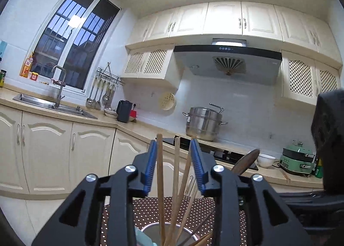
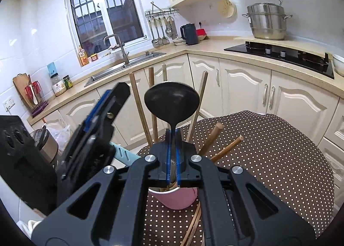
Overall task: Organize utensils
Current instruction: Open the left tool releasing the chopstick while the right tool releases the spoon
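The right claw (image 2: 172, 155) clamped the dark spoon (image 2: 172, 99) handle, steadying it above the pink cup (image 2: 176, 199); the left claw (image 1: 173, 166) stood apart around upright chopsticks (image 1: 160, 170).

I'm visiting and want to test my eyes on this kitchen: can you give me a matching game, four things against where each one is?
Things:
1. ladle
2. steamer pot
3. pink cup
4. hanging spoons

Places:
A. on the dotted cloth, holding chopsticks
B. on the rack right of the window
C. clamped in the right hand-held gripper
D. behind the black stove

Pairs: 1-C, 2-D, 3-A, 4-B
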The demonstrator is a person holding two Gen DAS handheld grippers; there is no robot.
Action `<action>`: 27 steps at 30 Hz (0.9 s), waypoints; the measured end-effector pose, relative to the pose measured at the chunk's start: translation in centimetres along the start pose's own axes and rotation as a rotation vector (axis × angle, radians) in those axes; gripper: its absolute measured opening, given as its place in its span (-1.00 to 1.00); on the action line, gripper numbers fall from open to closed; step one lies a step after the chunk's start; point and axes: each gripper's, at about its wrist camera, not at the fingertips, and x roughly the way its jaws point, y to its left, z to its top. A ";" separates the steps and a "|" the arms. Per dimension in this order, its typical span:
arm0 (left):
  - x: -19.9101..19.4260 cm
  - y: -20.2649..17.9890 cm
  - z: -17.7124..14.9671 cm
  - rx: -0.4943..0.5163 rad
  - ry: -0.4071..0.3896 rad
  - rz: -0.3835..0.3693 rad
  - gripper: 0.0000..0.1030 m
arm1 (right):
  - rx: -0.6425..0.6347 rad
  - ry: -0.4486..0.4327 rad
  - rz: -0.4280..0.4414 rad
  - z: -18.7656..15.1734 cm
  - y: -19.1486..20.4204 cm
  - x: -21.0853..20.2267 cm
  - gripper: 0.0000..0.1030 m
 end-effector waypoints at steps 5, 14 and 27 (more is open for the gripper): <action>-1.1 0.3 1.0 0.020 0.033 0.022 -0.08 | -0.017 0.015 -0.013 -0.1 0.8 0.2 -0.92; -2.6 1.8 1.6 0.070 0.133 0.080 0.09 | -0.029 0.100 -0.035 -1.6 2.0 2.1 -0.91; -5.3 3.7 2.4 0.083 0.203 0.098 0.21 | -0.001 0.090 -0.082 -2.0 3.1 0.4 -0.19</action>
